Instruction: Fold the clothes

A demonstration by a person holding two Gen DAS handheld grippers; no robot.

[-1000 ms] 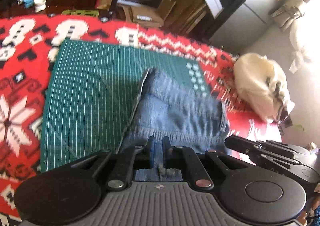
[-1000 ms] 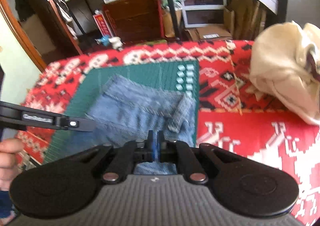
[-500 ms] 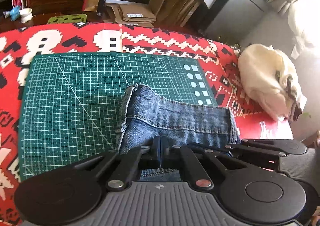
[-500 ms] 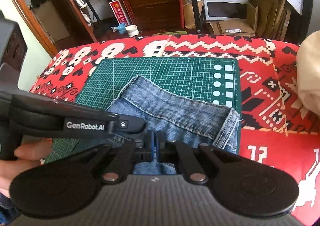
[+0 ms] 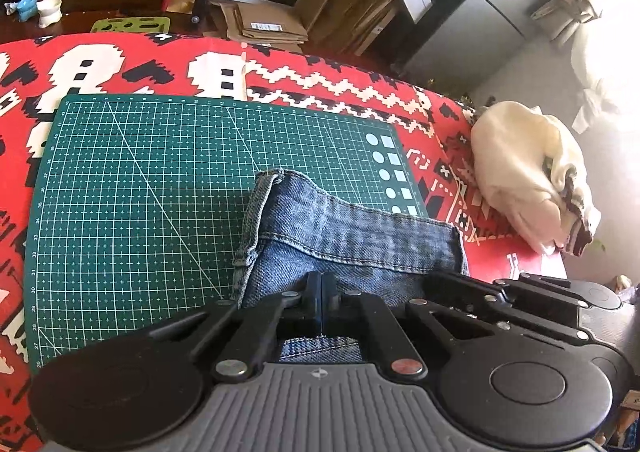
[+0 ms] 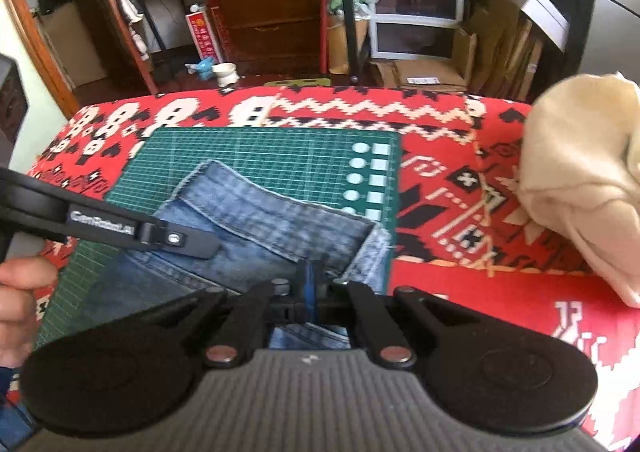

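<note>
Two hand-held grippers worked side by side over jeans (image 5: 352, 236) that lay partly folded on a green mat (image 5: 140, 192), itself spread on a red patterned cloth (image 5: 280, 72).

The left gripper (image 5: 321, 292) had its jaws clenched together at the near edge of the denim, apparently pinching a layer of it. The right gripper (image 6: 307, 284) was likewise clenched on the near edge, close to the jeans' right side. Holding the same edge at two points probably kept the fabric level and taut, so a fold could be carried evenly.

The far part of the jeans rested flat on the mat, its hem curled up at the left. A hand (image 6: 16, 304) gripped the left tool's handle.

A cream bundle (image 6: 580, 180) sat well apart on the cloth, to the right, out of the way.
</note>
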